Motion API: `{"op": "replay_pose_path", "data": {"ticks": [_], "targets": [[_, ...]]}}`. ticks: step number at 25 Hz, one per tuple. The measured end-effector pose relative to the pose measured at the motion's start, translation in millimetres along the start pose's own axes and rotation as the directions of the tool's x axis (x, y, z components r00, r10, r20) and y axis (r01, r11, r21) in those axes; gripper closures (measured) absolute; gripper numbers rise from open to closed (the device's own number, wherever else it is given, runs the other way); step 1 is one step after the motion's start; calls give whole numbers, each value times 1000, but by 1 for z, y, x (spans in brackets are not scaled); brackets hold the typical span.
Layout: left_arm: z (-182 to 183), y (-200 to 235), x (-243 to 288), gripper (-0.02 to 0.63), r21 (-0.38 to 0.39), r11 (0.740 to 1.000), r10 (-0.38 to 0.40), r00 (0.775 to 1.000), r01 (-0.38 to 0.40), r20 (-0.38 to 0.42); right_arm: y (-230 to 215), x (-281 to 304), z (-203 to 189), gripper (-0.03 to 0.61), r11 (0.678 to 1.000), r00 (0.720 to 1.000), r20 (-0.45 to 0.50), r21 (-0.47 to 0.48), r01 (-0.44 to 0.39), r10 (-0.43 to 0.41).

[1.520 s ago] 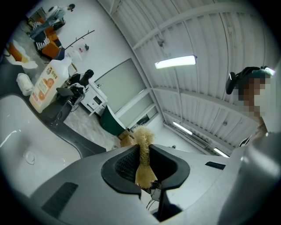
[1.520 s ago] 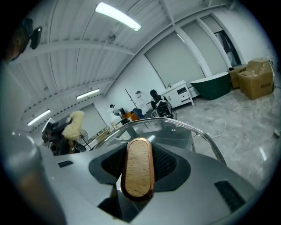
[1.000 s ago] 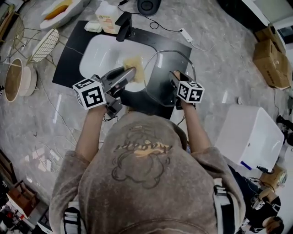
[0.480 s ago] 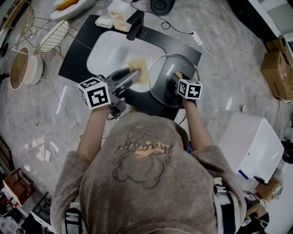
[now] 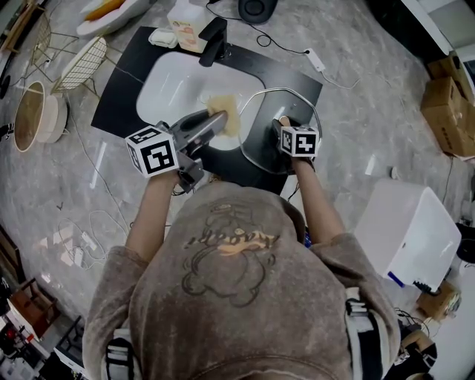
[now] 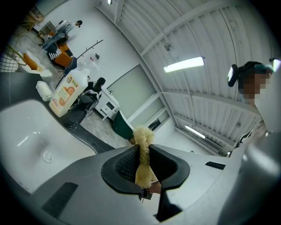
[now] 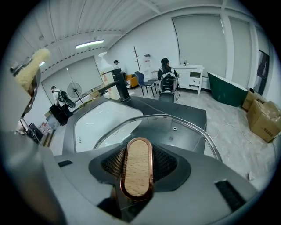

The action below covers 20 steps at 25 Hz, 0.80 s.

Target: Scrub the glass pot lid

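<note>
Left tongs: we see the left tongs (image 5: 217,119) (image 6: 142,165) clenched on a yellow scrub pad (image 5: 227,113) (image 6: 143,147), whose frayed end sticks out past the tips.
Right tongs: the right tongs (image 5: 280,128) (image 7: 137,158) are clamped on the lid's wooden handle (image 7: 137,169), with a pad on each long side of its copper rim.
Lid: we hold the glass pot lid (image 5: 258,137) (image 7: 184,132) over the right half of the black bench (image 5: 119,100), at 3 o'clock of the white basin (image 5: 167,85), handle side toward us.
Edges: the lid's steel rim at its 9 o'clock crosses the basin's right lip. The scrub pad is just beside that rim, and we cannot tell whether they touch. The rim at 3 o'clock comes near the bench's right edge.
Room: the basin's bowl lies open at 9 to 10 o'clock of the pad. The faucet (image 5: 212,41) stands at 12 o'clock, the detergent bottle (image 5: 185,15) (image 6: 68,92) at 11. Past the bench edge at 3 o'clock is marble floor (image 5: 356,126). A white box (image 5: 404,223) sits at 5 o'clock, well apart.
</note>
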<state>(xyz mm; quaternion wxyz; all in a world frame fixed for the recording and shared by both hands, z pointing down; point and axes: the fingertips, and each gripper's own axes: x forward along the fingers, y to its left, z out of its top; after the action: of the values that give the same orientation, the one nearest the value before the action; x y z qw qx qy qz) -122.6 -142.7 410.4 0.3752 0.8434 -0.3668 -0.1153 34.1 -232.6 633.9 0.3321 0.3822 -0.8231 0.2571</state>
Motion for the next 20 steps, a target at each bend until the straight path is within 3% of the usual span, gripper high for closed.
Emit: {"op": "replay_pose_path", "data": {"ticks": [9,15,20], "targets": [[-6,1,7,540,7,999,-32,999,32,-24,5,-6,8,397,998,1000,-5,-62,11,-11],[-8,-4,19,540,19,998,-60,997,61,-50,14,-39,49,396,997,993,122,-76,12,-2],[-10,-7,31,540,36,996,-75,995,77,-72,25,-83,81,396,997,967,256,-78,11,9]]}}
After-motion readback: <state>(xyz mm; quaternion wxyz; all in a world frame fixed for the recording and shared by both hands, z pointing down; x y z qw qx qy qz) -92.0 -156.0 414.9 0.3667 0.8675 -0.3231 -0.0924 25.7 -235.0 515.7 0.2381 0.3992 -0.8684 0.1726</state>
